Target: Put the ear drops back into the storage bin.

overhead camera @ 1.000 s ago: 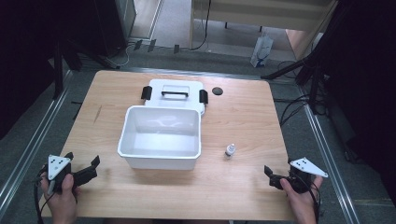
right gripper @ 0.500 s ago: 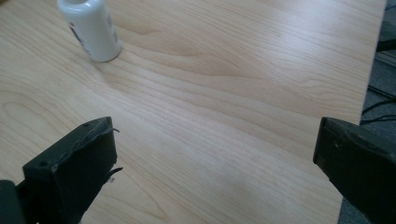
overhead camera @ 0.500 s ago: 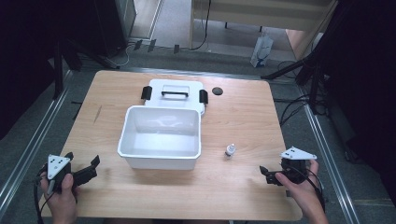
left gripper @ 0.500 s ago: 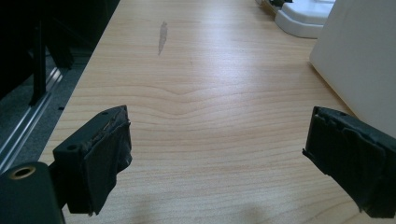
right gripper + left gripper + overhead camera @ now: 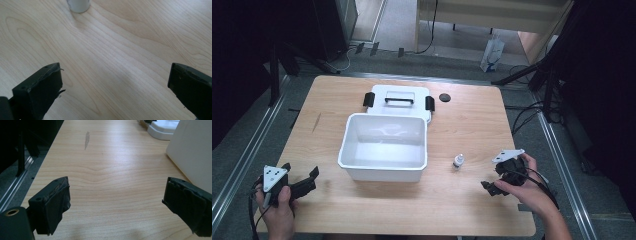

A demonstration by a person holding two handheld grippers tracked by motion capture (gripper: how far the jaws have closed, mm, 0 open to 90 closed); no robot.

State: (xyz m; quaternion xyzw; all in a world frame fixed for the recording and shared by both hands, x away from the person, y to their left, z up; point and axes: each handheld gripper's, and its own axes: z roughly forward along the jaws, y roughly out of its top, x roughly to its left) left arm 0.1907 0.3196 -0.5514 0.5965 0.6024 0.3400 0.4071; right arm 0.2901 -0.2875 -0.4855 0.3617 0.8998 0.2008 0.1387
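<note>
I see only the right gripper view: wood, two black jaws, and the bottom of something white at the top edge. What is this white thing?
Observer: A small white bottle, upright on the table, seen from the high view.
Operator: Is a container near it?
Observer: Yes, an open white box beside the bottle; the two do not touch.
Operator: Where is its lid?
Observer: The lid lies flat behind the box.
Operator: And the other hand-held gripper?
Observer: The left hand-held gripper is open, near the box's front corner, holding nothing.
</note>
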